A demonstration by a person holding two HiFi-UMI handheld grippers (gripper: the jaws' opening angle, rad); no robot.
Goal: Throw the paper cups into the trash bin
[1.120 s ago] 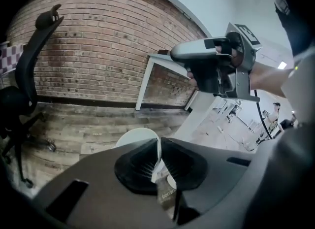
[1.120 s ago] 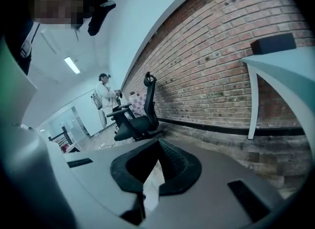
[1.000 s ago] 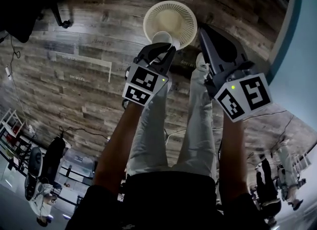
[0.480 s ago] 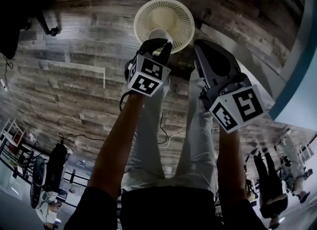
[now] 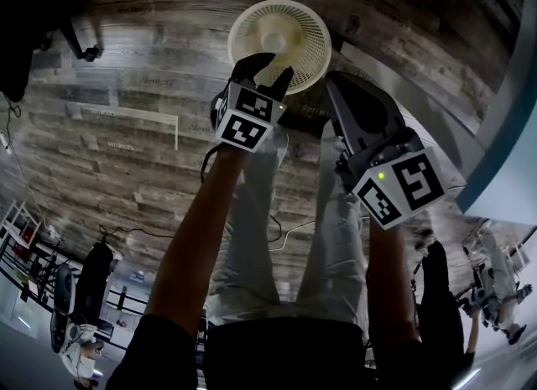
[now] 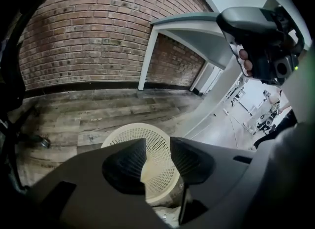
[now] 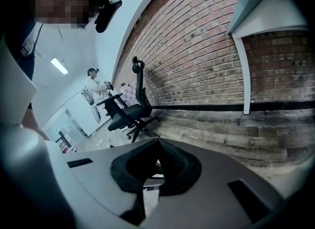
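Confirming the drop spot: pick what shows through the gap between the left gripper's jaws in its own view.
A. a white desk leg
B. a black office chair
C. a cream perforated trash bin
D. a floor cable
C: the trash bin fills the gap of the left gripper, whose jaws have just been opening and grip nothing.
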